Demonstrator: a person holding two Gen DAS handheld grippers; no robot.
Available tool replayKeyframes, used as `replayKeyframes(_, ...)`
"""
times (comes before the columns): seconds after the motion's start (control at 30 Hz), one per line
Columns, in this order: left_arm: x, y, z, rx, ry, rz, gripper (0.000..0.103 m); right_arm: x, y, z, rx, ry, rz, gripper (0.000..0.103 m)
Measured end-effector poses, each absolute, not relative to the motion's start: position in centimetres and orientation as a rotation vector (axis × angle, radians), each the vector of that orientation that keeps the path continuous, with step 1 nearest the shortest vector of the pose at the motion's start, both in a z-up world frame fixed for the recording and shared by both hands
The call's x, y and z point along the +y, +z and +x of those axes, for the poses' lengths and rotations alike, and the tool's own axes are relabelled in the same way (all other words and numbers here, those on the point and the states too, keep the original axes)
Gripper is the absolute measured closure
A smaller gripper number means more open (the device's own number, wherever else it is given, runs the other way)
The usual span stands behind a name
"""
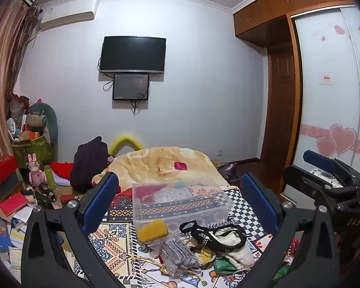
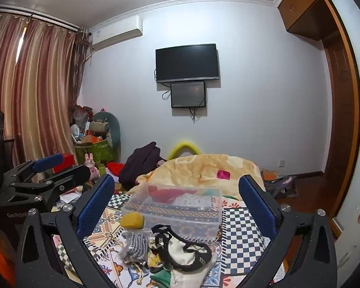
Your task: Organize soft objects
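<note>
A clear plastic box [image 1: 180,202] [image 2: 175,210] stands on the patterned bed, with nothing visible inside. In front of it lie a yellow sponge [image 1: 152,231] [image 2: 132,220], a grey knitted item in a clear bag [image 1: 177,258] [image 2: 135,247], and a white cloth bag with a black patterned strap [image 1: 218,237] [image 2: 184,252], with a green cloth [image 1: 224,265] beside it. My left gripper [image 1: 180,204] is open and empty above these things. My right gripper [image 2: 177,204] is open and empty, held beside the left one. Each gripper shows at the edge of the other's view.
A beige blanket [image 1: 165,160] with a pink patch covers the far end of the bed. A dark garment [image 1: 88,163] lies at its left. Boxes, books and a pink rabbit toy [image 1: 34,170] clutter the floor at left. A wardrobe [image 1: 331,96] stands at right.
</note>
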State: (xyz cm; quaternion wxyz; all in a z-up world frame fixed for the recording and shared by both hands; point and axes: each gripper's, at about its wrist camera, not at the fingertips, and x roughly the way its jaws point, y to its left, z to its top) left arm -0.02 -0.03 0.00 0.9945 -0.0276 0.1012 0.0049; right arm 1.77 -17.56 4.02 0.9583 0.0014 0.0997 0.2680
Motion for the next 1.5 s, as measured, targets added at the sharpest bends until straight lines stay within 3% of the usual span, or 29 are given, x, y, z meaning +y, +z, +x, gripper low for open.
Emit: replayKeyframes(1.5, -0.5, 0.2, -0.5, 0.181, -0.006, -0.042, 0.0, -17.8, 5.3, 0.8, 0.183, 0.56, 0.025, 0.0)
